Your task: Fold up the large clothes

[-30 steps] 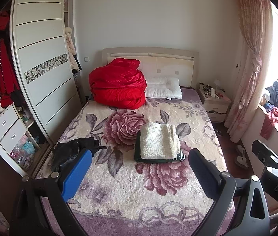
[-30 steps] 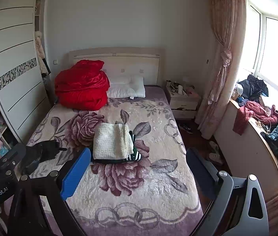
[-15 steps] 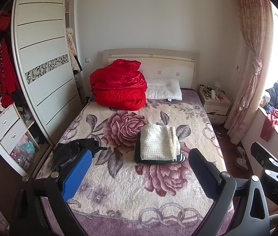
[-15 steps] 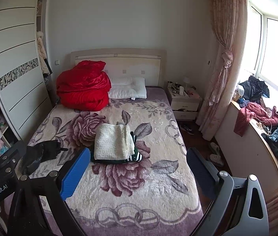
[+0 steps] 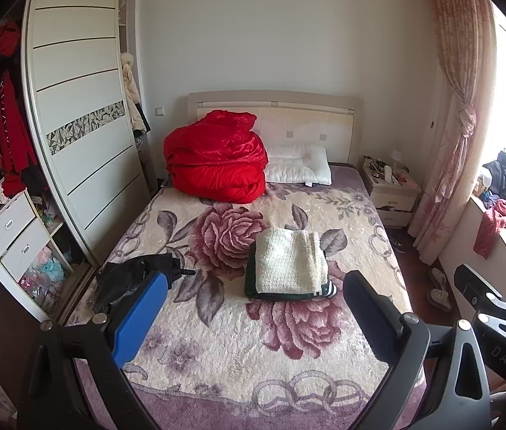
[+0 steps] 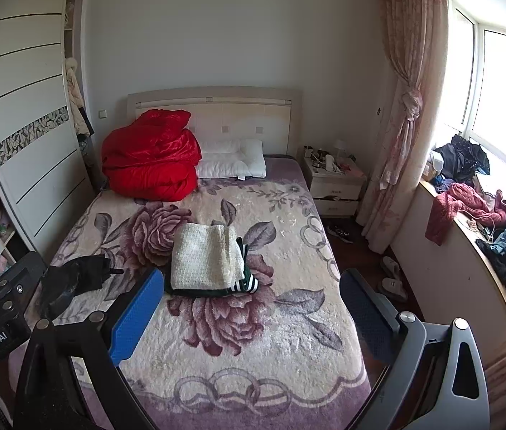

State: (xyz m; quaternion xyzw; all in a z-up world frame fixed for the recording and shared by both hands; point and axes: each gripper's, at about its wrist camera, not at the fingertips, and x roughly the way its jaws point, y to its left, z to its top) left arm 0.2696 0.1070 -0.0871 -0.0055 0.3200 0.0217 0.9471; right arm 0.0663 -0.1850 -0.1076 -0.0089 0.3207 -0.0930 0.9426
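The bed (image 5: 260, 344) filled most of both views, covered by a cream blanket (image 6: 253, 322) patterned with big purple roses. Along its left side stood a white wardrobe (image 5: 84, 136) with a sliding door, red clothes hanging in the open part beside it. A pink curtain (image 6: 406, 114) was tied back by the window, and a ledge (image 6: 460, 258) under the window carried a jumble of loose clothes. At the head of the bed a red quilt (image 5: 217, 161) sat bunched up, touching a white pillow (image 5: 297, 169) on its right. A small nightstand (image 6: 335, 186) stood just beside the bed's far right corner.

Near the middle of the bed lay a folded stack of clothes: a cream knitted sweater (image 5: 288, 261) on top of a dark green garment (image 6: 242, 281) with a striped cuff showing at the near right corner. A black garment (image 5: 131, 279) lay crumpled near the bed's left edge, well apart from the stack.

The left tool (image 5: 253, 322) hung above the foot of the bed with its fingers spread wide and nothing between them. The right tool (image 6: 253, 319) was held the same way, wide apart and empty, just beside the left one.
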